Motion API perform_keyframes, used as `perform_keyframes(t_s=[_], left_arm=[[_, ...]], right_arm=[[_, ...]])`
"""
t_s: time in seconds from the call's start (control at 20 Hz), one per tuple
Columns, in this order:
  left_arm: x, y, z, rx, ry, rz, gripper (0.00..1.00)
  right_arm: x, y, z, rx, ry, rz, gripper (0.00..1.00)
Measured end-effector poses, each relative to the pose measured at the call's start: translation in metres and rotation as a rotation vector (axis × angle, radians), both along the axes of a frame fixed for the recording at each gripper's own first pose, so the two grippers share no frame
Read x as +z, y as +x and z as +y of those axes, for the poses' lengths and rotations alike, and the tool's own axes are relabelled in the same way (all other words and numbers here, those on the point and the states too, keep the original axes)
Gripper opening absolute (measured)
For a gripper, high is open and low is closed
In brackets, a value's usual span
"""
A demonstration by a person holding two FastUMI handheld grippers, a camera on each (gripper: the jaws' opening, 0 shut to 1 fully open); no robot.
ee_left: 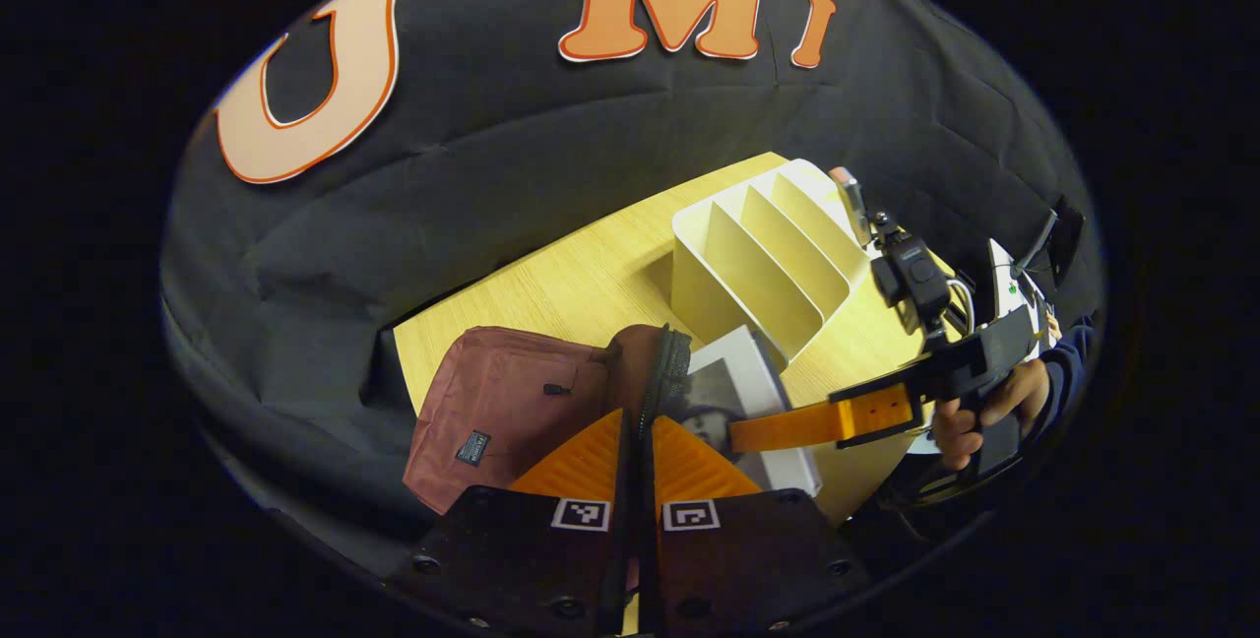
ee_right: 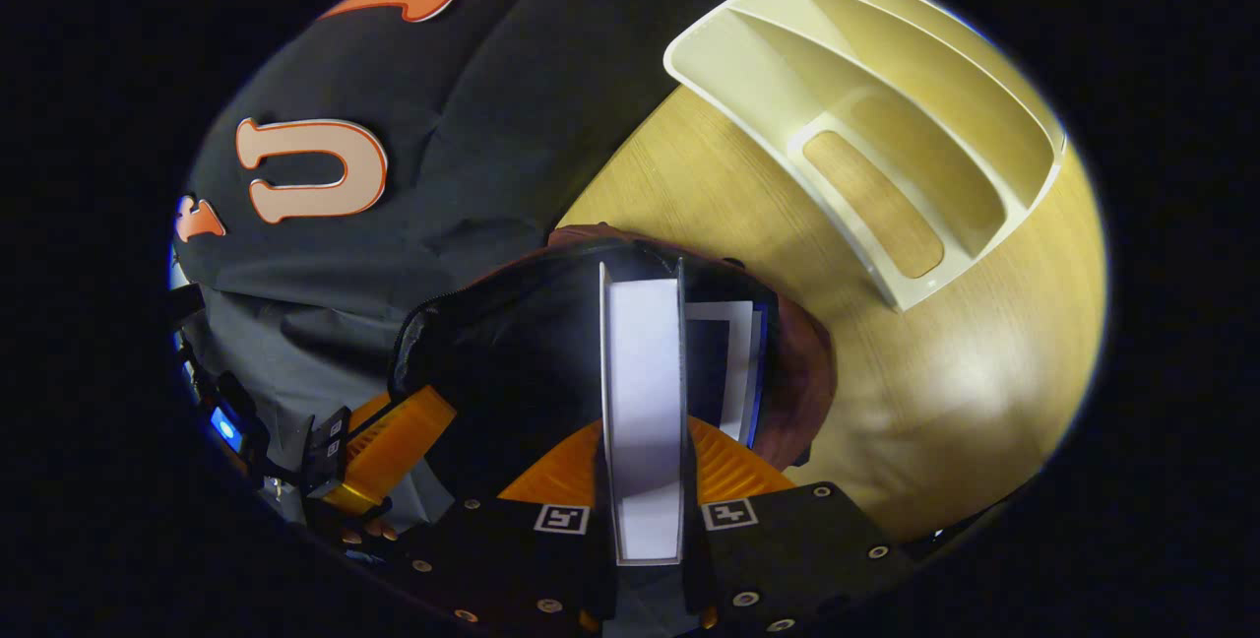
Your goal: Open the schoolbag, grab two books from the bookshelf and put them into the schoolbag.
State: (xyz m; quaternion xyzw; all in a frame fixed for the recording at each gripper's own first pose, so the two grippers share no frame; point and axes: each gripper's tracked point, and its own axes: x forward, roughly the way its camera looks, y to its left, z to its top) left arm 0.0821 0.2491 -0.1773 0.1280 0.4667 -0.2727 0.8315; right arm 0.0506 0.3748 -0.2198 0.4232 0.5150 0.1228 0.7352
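While the right hand-held gripper point(ee_right: 645, 466) clamps a book point(ee_right: 645, 402), it stands over the schoolbag point(ee_right: 512, 343).

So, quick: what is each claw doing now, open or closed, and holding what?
Left claw: closed on the schoolbag's opening edge.
Right claw: closed on a book, over the open bag.

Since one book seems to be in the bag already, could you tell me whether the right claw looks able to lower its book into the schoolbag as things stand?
Probably yes: the right claw holds the book over the schoolbag, whose mouth the left claw pinches open.
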Motion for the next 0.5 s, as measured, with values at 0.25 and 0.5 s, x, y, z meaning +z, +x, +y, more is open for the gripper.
perform_keyframes(t_s=[0.25, 0.5], left_arm=[[0.007, -0.003, -0.005, -0.039, 0.021, -0.015, 0.06], [0.005, -0.011, -0.012, -0.101, 0.054, -0.018, 0.06]], right_arm=[[-0.019, 0.012, 0.034, -0.009, 0.037, -0.009, 0.27], [-0.033, 0.021, 0.055, -0.016, 0.053, -0.020, 0.29]])
